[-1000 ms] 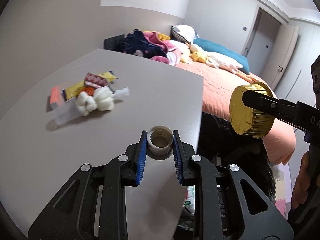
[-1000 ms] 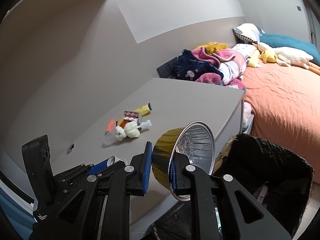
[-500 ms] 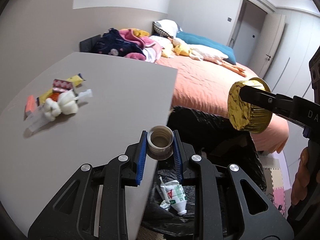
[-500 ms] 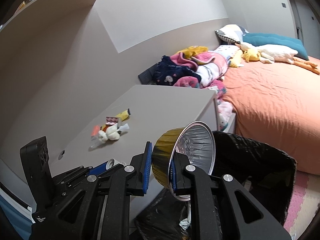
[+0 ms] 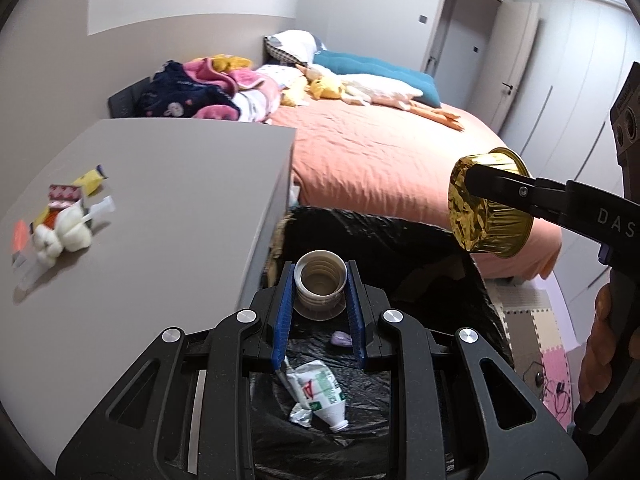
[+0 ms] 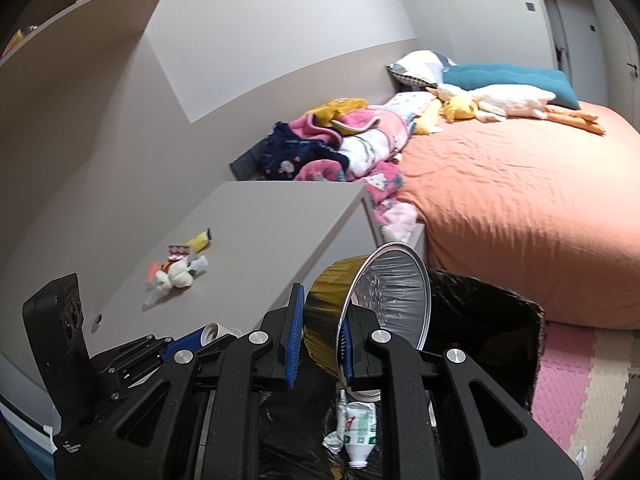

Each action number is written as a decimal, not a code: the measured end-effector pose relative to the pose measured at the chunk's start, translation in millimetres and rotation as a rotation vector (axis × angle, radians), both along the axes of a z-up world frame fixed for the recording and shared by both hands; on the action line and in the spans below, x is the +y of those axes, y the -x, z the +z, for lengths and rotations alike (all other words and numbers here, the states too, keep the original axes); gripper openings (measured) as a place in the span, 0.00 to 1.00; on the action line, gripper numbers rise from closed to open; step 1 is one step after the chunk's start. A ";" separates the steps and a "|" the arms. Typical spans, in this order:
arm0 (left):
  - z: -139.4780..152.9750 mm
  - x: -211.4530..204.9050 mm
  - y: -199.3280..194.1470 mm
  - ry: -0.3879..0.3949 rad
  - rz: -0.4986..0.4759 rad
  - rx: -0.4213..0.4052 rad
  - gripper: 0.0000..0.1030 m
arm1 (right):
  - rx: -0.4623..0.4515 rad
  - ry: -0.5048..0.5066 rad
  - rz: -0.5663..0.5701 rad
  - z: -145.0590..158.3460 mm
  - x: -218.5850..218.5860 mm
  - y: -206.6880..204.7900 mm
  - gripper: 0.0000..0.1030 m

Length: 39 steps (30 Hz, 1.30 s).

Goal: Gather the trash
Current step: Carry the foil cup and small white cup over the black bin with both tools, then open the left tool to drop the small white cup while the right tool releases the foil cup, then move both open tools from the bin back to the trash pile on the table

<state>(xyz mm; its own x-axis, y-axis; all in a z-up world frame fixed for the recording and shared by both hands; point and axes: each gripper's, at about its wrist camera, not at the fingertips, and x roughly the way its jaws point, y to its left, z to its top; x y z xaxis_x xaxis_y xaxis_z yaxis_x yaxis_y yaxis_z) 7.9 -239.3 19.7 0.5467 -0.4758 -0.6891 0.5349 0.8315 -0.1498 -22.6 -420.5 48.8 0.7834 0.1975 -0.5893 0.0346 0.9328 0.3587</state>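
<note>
My left gripper (image 5: pixel 320 292) is clamped on a small beige bottle cap (image 5: pixel 320 280), its threaded inside facing the camera, and I have it above the open mouth of the black-lined trash bin (image 5: pixel 420 248) beside the grey table (image 5: pixel 180 208). My right gripper (image 6: pixel 320 344) pinches the wall of a gold foil cup (image 6: pixel 380 300), one blue pad outside and the other inside the silver bowl; the cup hangs tilted over the same bin. Down in the bin lie a crushed plastic bottle (image 5: pixel 320 396) with a green and red label and a small purple scrap (image 5: pixel 341 338). On the table sits a heap of wrappers and white wadding (image 5: pixel 60 216), well apart from both grippers.
</note>
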 end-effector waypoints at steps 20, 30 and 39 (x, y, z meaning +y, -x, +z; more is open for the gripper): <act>-23.3 -44.5 -13.6 -0.069 -0.082 0.104 0.47 | 0.133 0.029 -0.107 -24.4 -37.0 -5.9 0.26; -13.6 -32.2 -12.9 -0.112 -0.016 0.047 0.94 | 0.142 0.113 -0.132 -16.6 -28.4 -6.1 0.69; -11.7 -23.3 -15.0 -0.098 -0.001 0.051 0.94 | 0.152 0.122 -0.113 -16.1 -19.8 -11.0 0.69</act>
<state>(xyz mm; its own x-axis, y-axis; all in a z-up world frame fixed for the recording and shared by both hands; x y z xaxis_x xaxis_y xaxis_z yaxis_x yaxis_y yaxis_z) 23.0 -262.7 8.0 0.5092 -0.4056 -0.7591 0.5296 0.8429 -0.0952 -11.6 -440.3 32.7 0.6967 0.0338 -0.7166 0.1864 0.9561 0.2263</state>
